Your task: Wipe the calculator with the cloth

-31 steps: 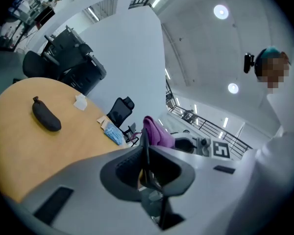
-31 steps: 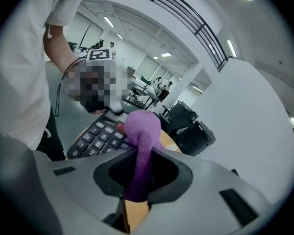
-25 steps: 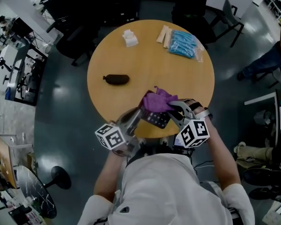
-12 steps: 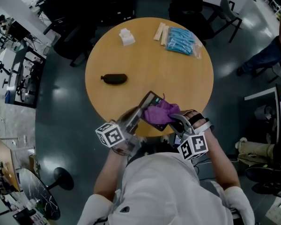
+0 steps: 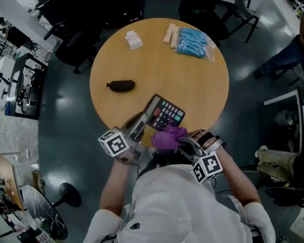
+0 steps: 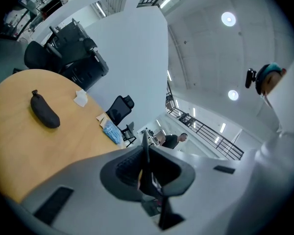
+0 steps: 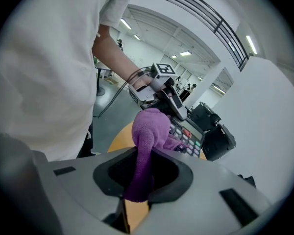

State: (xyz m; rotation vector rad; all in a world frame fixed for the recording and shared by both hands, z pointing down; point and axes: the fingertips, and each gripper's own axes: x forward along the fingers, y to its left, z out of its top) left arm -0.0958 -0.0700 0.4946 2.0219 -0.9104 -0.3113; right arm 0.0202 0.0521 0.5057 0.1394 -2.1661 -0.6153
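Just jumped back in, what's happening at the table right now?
A person works with a gripper in each hand. The left gripper is shut on the edge of the calculator and holds it over the near side of the table. The right gripper is shut on a purple cloth, which is bunched at the calculator's near end. Most of the keys are uncovered.
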